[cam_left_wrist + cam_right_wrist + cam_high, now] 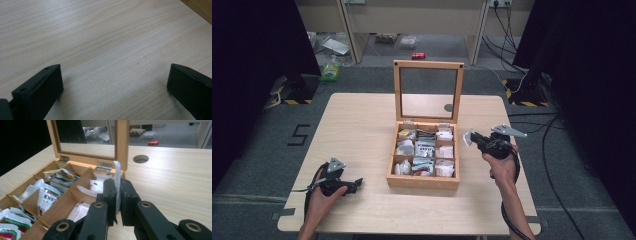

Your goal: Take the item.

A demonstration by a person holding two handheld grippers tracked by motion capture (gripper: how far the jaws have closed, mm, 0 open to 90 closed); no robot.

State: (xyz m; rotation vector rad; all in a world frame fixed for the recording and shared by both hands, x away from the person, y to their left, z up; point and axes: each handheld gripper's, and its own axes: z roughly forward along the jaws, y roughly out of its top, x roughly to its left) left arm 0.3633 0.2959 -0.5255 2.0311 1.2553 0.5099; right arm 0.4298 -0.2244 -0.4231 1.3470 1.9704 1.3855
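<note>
- A white sachet (117,185) is standing on edge between the jaws of the right hand-held gripper (117,195), its long axis running up past the jaw tips; they are pinching it tight.
- It is looking thin, flat and pale.
- Left of that gripper, the wooden box (75,161) is sitting open, packets filling its compartments.
- The left hand-held gripper (115,82) is gaping wide, holding nothing, over the pale wood counter (100,37).

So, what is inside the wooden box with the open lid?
The wooden box has compartments filled with small paper packets, mostly white, some with green or yellow print. What lies under the top packets is covered. The right gripper holds one white packet by the box.
</note>
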